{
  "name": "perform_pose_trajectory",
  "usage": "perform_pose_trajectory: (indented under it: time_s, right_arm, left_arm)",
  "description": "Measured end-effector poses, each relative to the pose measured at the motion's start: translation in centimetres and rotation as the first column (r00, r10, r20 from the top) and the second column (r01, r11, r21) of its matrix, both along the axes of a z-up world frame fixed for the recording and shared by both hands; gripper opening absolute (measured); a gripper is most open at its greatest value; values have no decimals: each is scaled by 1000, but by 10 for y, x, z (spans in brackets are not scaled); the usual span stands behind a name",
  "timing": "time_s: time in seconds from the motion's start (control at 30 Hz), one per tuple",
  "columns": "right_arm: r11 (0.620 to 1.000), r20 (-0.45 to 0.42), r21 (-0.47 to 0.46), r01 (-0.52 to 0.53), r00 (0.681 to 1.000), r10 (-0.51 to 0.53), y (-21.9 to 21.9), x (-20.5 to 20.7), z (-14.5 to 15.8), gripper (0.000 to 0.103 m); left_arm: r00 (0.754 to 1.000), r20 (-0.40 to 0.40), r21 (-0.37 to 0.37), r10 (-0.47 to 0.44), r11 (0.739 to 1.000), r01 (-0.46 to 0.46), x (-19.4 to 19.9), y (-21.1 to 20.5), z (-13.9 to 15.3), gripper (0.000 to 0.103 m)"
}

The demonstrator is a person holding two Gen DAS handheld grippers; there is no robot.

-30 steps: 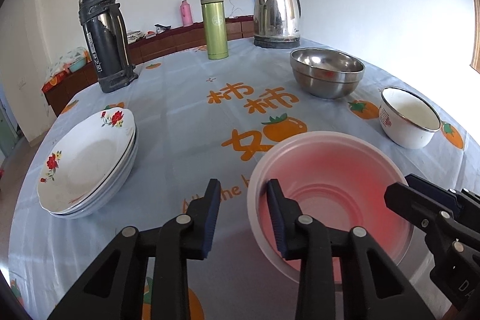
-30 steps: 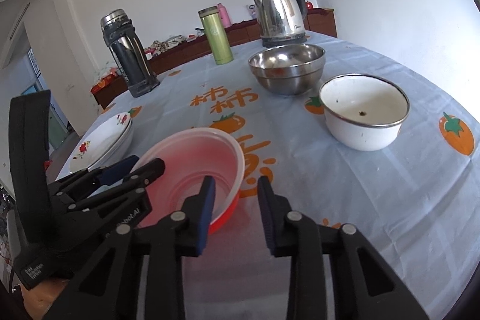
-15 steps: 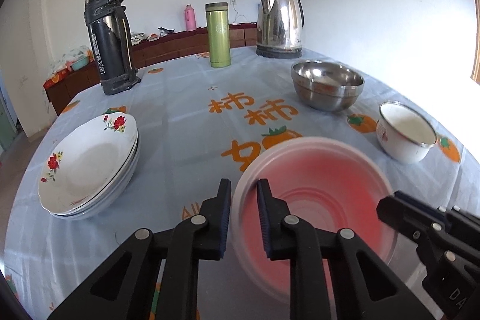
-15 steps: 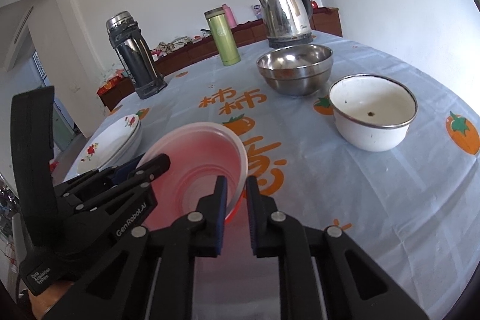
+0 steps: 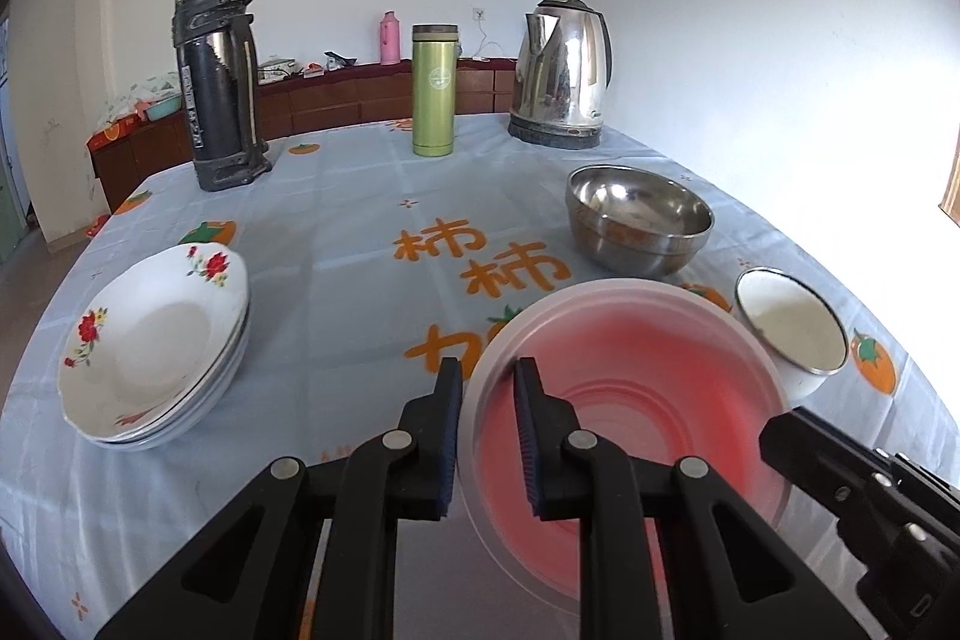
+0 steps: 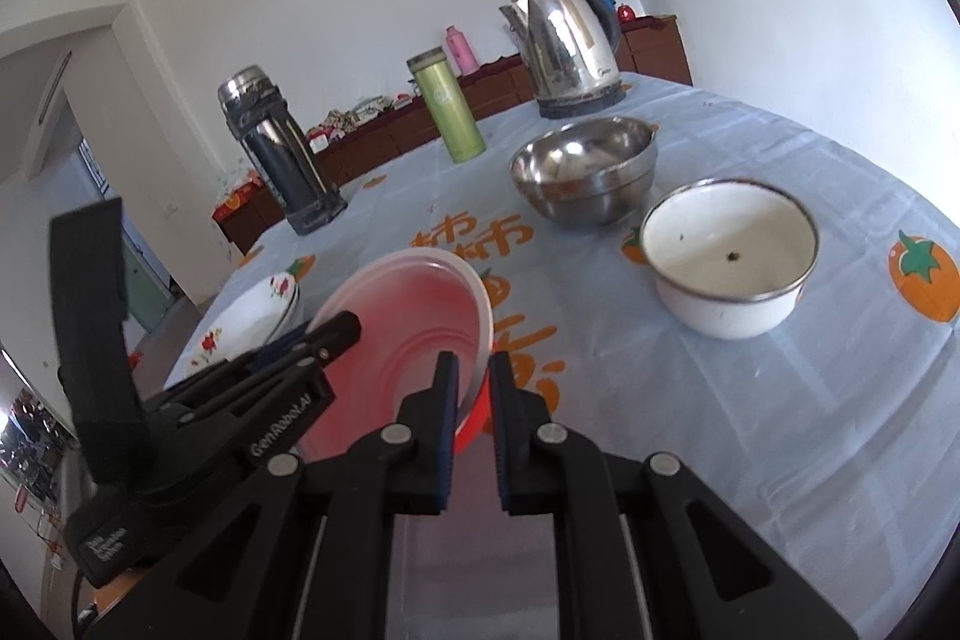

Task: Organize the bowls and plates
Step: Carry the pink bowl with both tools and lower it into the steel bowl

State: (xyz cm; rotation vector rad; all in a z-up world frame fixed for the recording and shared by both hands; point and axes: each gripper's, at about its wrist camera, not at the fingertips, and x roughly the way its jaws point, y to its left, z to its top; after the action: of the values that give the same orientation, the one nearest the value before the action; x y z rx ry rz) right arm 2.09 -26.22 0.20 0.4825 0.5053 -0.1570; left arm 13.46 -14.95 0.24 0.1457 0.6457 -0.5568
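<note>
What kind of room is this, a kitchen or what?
Likely a home dining room: a table under a persimmon-print cloth holds an electric kettle, a thermos and stacked floral plates, with a wooden sideboard behind.

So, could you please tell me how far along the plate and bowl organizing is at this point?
Done: the floral plates sit stacked. In hand: the left gripper and right gripper both pinch the rim of the pink plastic bowl, on opposite sides. Left: the steel bowl and white enamel bowl stand apart, unstacked.
</note>
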Motion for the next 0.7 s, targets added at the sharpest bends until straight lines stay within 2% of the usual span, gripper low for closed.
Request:
perform_pose_trajectory:
  time_s: [0.7]
  right_arm:
    - [997,106,20,72,992,-73,-70,35,31,10]
  left_arm:
    - [1000,5,-32,-1,999,1,43,-75,25,20]
